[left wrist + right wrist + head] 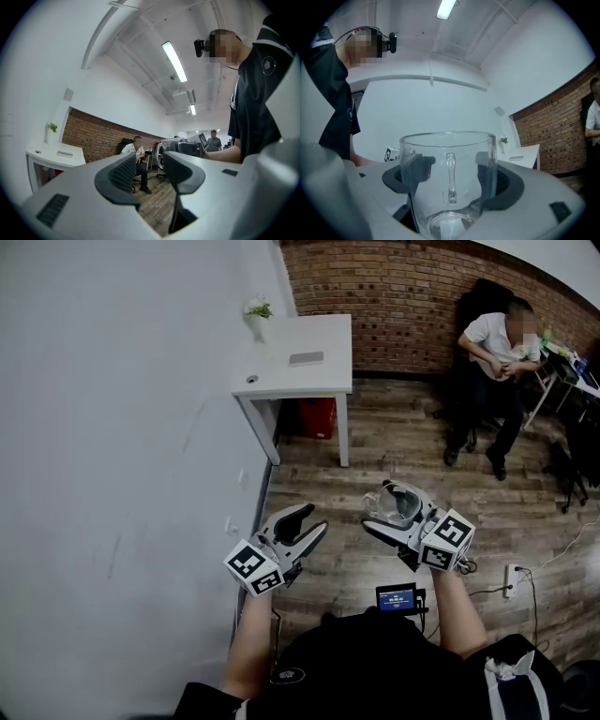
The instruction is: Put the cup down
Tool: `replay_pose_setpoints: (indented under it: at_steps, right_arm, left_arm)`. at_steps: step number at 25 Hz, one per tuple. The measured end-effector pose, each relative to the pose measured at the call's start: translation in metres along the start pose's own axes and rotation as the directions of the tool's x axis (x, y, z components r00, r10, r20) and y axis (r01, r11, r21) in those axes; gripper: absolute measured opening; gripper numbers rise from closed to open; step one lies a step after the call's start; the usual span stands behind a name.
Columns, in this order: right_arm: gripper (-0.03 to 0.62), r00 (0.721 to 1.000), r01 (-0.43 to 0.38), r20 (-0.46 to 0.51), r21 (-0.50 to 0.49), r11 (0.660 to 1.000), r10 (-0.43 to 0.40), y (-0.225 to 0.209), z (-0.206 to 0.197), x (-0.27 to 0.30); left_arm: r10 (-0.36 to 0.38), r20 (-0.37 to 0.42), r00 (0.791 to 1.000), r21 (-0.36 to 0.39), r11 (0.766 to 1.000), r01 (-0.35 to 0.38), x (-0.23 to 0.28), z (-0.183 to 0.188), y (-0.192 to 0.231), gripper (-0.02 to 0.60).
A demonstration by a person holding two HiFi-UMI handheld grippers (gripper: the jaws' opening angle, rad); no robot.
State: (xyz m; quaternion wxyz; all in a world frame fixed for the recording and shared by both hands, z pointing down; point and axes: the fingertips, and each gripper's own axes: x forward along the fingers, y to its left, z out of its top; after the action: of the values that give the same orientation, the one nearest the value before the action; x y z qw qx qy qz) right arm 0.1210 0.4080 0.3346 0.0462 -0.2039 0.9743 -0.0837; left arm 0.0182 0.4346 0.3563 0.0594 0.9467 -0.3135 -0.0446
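Observation:
A clear glass cup (449,187) with a handle stands upright between the jaws of my right gripper (450,169), which is shut on its sides. From the head view the cup (401,504) hangs in that right gripper (382,510) high above the wooden floor, right of centre. My left gripper (309,523) is held to the left of it, near the white wall. Its jaws stand apart with nothing between them, as the left gripper view shows (150,172). The two grippers are apart from each other.
A white table (323,381) stands ahead against the wall, bearing a small plant (257,309) and a flat grey item (307,358). A red bin (317,416) sits under it. A person (492,357) sits by the brick wall at the right. A power strip (511,579) lies on the floor.

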Motion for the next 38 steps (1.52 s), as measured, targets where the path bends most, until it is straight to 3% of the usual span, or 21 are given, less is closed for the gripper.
replay_pose_setpoints:
  at_steps: [8, 19, 27, 33, 38]
  right_arm:
    - [0.411, 1.0, -0.003, 0.002, 0.001, 1.0, 0.003, -0.006, 0.003, -0.012]
    - [0.411, 1.0, 0.005, 0.023, 0.042, 0.999, -0.006, -0.047, 0.007, -0.058]
    - [0.411, 1.0, -0.004, 0.014, 0.071, 0.997, 0.003, -0.068, -0.005, -0.063]
    - [0.411, 1.0, -0.011, 0.011, 0.092, 0.996, 0.01, -0.091, -0.014, -0.044]
    - [0.411, 1.0, 0.002, 0.003, 0.101, 0.995, -0.002, -0.13, -0.016, -0.004]
  left_arm:
    - [0.002, -0.003, 1.0, -0.007, 1.0, -0.003, 0.013, -0.002, -0.003, 0.187]
    - [0.007, -0.016, 1.0, -0.025, 1.0, -0.008, 0.065, -0.009, -0.019, 0.186]
    - [0.031, -0.042, 0.999, -0.037, 0.999, -0.033, 0.076, -0.026, -0.01, 0.186]
    - [0.034, -0.043, 0.998, -0.043, 0.998, -0.036, 0.085, -0.035, 0.019, 0.186]
    - [0.028, -0.033, 0.999, -0.057, 0.998, -0.03, 0.099, -0.034, 0.082, 0.186]
